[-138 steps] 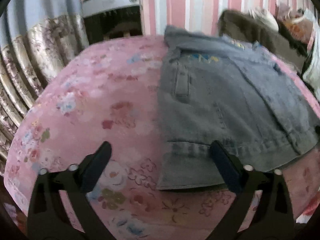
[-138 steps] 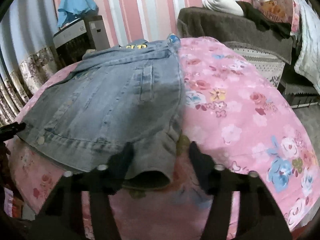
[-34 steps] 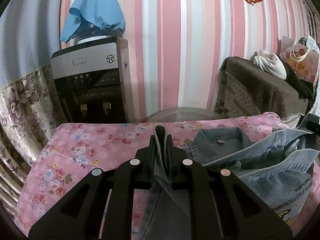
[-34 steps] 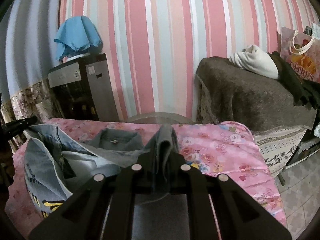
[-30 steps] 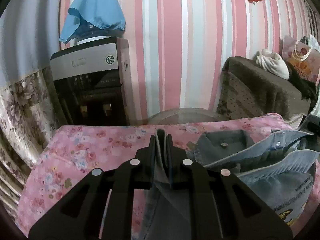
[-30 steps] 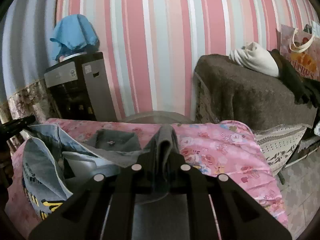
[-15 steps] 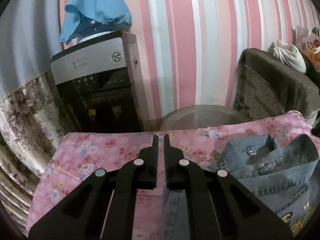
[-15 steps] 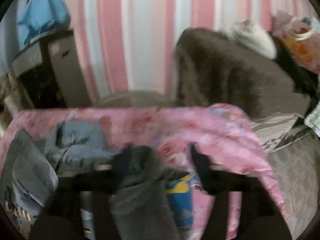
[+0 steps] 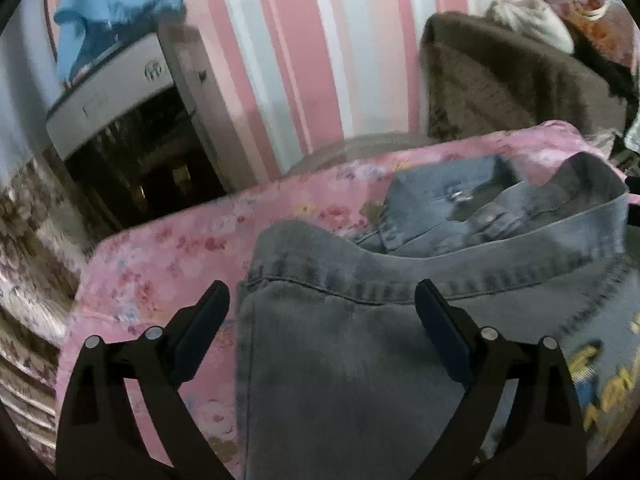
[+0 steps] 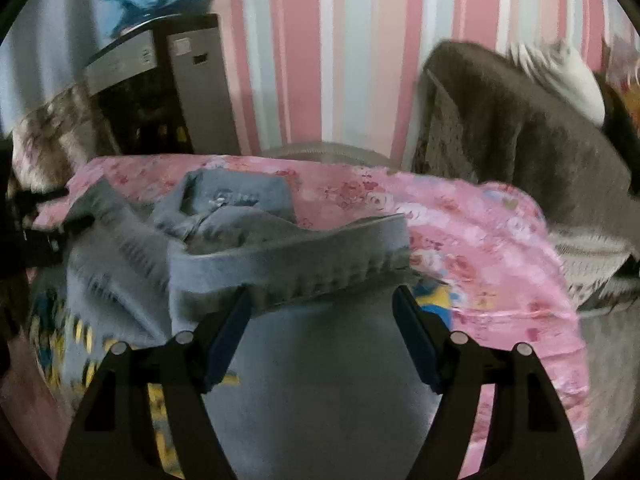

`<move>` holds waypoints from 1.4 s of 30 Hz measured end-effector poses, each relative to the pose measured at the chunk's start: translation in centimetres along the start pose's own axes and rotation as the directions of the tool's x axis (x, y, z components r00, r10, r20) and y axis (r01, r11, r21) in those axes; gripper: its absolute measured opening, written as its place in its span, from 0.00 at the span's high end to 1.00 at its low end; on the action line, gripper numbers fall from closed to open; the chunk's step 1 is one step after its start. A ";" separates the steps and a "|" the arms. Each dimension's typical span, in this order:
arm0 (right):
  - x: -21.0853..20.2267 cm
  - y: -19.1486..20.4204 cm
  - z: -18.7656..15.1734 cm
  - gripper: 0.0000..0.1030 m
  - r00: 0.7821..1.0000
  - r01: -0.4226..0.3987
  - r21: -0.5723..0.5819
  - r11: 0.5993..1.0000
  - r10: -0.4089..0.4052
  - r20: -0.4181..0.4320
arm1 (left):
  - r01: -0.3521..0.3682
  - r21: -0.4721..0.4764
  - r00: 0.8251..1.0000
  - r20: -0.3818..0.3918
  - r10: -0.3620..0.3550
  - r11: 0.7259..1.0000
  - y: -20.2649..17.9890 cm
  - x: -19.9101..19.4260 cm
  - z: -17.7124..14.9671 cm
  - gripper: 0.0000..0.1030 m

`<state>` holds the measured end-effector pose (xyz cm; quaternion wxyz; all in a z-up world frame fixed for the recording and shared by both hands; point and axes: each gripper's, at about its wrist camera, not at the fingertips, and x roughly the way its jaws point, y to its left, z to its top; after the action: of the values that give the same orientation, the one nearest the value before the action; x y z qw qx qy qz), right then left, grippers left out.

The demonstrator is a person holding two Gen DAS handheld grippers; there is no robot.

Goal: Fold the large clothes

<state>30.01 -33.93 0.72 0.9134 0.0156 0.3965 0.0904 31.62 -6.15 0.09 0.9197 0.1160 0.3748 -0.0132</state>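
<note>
The jean jacket (image 9: pixel 360 360) lies folded over on the pink flowery worktop (image 9: pixel 168 256), and the left tool (image 9: pixel 322 312) is opening wide over its hem while the right tool (image 10: pixel 322 320) stands open over the other end, neither one holding it.

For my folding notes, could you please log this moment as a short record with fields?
garment: denim jacket, hem folded up toward the collar
surface: pink floral cover
left gripper: jaws opening, pads clear of the denim
right gripper: open, hem band lies just ahead
background: water dispenser, striped wall
</note>
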 end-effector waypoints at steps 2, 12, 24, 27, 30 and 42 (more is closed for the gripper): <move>1.4 -0.2 0.6 0.28 0.999 -0.017 0.033 0.999 0.018 -0.027 | -0.012 0.005 1.000 -0.022 0.012 1.000 0.1 1.2 -0.1 0.10; 3.4 -0.1 -0.6 0.94 0.999 0.032 0.045 0.998 -0.031 -0.022 | 0.013 -0.070 0.999 -0.045 -0.016 0.997 1.6 3.3 -1.3 0.86; 0.5 -1.1 3.6 0.94 0.976 0.148 0.059 0.987 -0.156 0.152 | -0.056 -0.090 0.976 0.206 0.073 0.994 1.5 -1.2 5.5 0.88; 3.8 -2.0 3.9 0.91 0.983 0.173 0.064 0.983 -0.176 0.047 | -0.112 -0.034 0.983 0.140 0.115 0.993 0.0 2.2 6.5 0.85; 6.7 -3.0 2.5 0.81 0.982 0.180 0.086 0.980 -0.174 -0.074 | -0.128 -0.017 0.991 0.033 0.128 0.992 -0.5 5.8 5.1 0.73; 2.5 -4.3 0.6 0.35 0.969 0.245 0.091 0.965 -0.245 -0.002 | -0.192 -0.039 0.981 0.016 0.193 0.981 3.9 3.7 2.0 0.26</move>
<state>32.76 -37.69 -1.05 0.9178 0.0084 0.3948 -0.0413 36.09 -2.60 -0.36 0.9223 0.1343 0.3531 0.0817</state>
